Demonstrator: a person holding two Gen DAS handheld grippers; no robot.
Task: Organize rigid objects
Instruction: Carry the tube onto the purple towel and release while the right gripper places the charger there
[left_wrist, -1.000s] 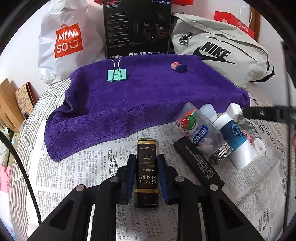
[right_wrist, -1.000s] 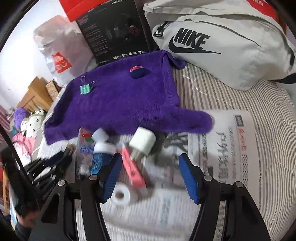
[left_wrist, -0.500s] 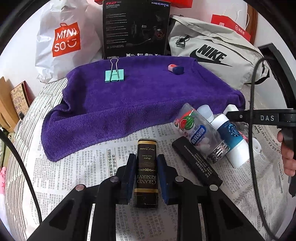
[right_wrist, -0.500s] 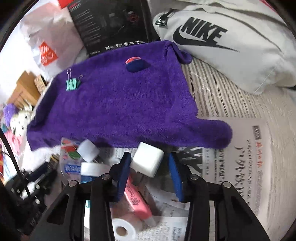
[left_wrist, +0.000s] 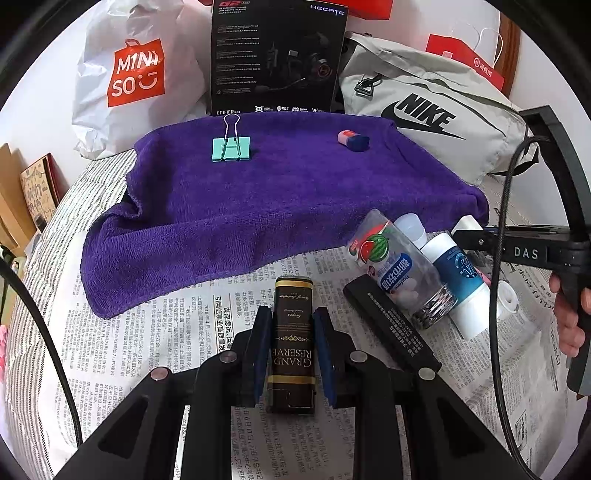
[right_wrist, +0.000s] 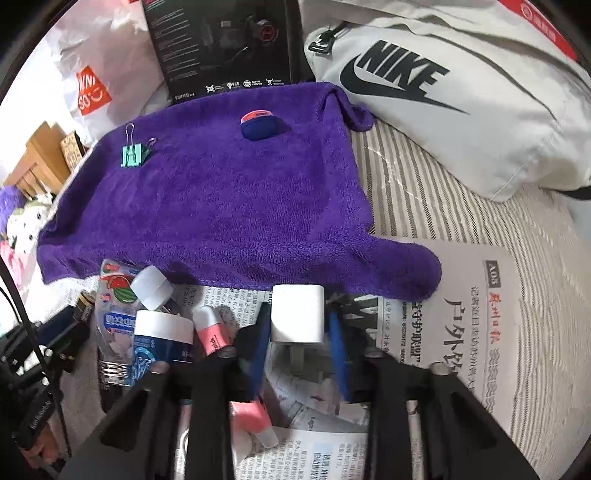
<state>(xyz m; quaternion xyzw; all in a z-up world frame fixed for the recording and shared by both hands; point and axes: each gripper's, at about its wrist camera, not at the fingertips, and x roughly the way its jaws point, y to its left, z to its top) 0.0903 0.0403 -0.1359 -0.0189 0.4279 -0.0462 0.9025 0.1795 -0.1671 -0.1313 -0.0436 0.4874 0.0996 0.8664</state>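
Left wrist: left hand-held gripper (left_wrist: 291, 350) clamped on dark tin (left_wrist: 293, 343), tin lying on newspaper (left_wrist: 155, 339) just short of purple towel (left_wrist: 277, 199).
Right wrist: right hand-held gripper (right_wrist: 298, 345) closing around white charger (right_wrist: 297, 314), charger between the pads, at the towel's near edge.

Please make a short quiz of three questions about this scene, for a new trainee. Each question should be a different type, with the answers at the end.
1. True or false: the green binder clip lies on the purple towel.
2. What is between the fingers of the left gripper? A) a white tape roll B) the dark Grand Reserve tin C) a pink tube
3. Fill in: the right gripper is closing around the white ____.

Key: 1 true. 2 B. 3 charger plug.
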